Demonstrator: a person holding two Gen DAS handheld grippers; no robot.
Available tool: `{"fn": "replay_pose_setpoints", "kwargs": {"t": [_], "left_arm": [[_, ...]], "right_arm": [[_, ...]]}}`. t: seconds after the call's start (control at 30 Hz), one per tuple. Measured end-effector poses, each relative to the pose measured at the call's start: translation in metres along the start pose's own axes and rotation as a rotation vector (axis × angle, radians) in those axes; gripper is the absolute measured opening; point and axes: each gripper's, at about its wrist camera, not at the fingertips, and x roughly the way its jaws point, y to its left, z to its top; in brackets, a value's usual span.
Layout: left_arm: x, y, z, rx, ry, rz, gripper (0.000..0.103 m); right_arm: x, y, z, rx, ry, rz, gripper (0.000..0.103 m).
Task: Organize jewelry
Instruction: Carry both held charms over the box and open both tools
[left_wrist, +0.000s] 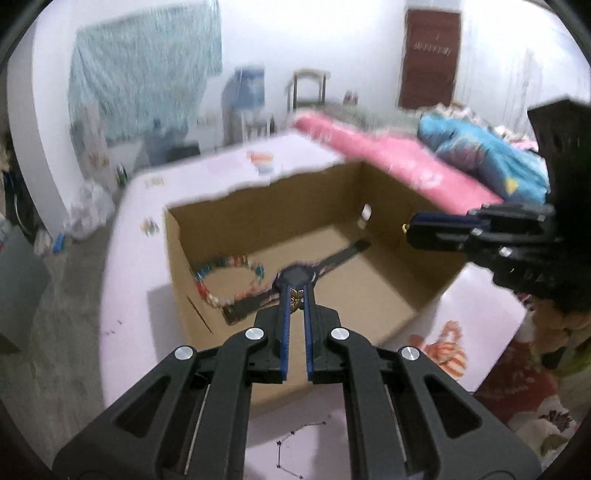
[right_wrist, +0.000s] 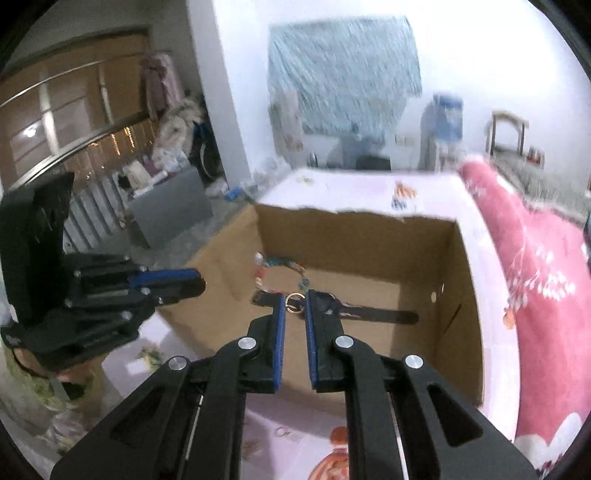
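Observation:
An open cardboard box (left_wrist: 295, 210) (right_wrist: 351, 236) stands on a lilac bed sheet. On its floor lie a colourful bead necklace (left_wrist: 221, 264) (right_wrist: 284, 264) and a black watch (left_wrist: 347, 253) (right_wrist: 380, 315). My left gripper (left_wrist: 295, 291) hovers over the box's near side, shut on a small gold flower-shaped piece (left_wrist: 295, 301). The right gripper (right_wrist: 295, 301) is shut on a thin gold ring (right_wrist: 294, 312) above the box. Each gripper shows in the other's view: the right one (left_wrist: 408, 230) over the box's right wall, the left one (right_wrist: 202, 284) over its left wall.
A pink blanket (left_wrist: 388, 155) (right_wrist: 535, 258) lies along the box's far right side. Loose small jewellery sits on the sheet (left_wrist: 129, 258): a thin chain (left_wrist: 295, 443) near me, a bit (left_wrist: 149, 225) left of the box, rings (right_wrist: 282, 430). Furniture lines the far wall.

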Motion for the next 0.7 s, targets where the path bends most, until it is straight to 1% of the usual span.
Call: {"fn": "replay_pose_setpoints", "kwargs": {"t": [0.1,0.17,0.23,0.33,0.37,0.4,0.47,0.63,0.7], "left_arm": [[0.035,0.014,0.002,-0.055,0.114,-0.036,0.006],[0.045,0.019,-0.002,-0.072,0.138,-0.035,0.006],[0.051,0.022,-0.002,-0.089,0.158,-0.039,0.006],[0.05,0.024,0.0,-0.099,0.141,-0.033,0.006],[0.049,0.024,0.0,-0.098,0.136,-0.031,0.007],[0.047,0.026,0.0,-0.1,0.134,-0.035,0.011],[0.045,0.03,0.001,-0.112,0.124,-0.039,0.015],[0.037,0.036,0.006,-0.13,0.098,-0.026,0.017],[0.032,0.039,0.007,-0.14,0.086,-0.018,0.021]], "right_arm": [[0.039,-0.022,0.008,0.076,0.152,0.013,0.011],[0.06,-0.038,0.008,0.141,0.226,0.033,0.011],[0.072,-0.048,0.004,0.203,0.268,0.037,0.011],[0.076,-0.055,0.0,0.24,0.274,0.053,0.012],[0.075,-0.056,0.0,0.246,0.27,0.052,0.016],[0.073,-0.058,-0.001,0.252,0.259,0.053,0.023],[0.069,-0.061,-0.001,0.259,0.239,0.055,0.027],[0.053,-0.072,0.006,0.29,0.187,0.053,0.028],[0.045,-0.073,0.008,0.294,0.167,0.05,0.029]]}}
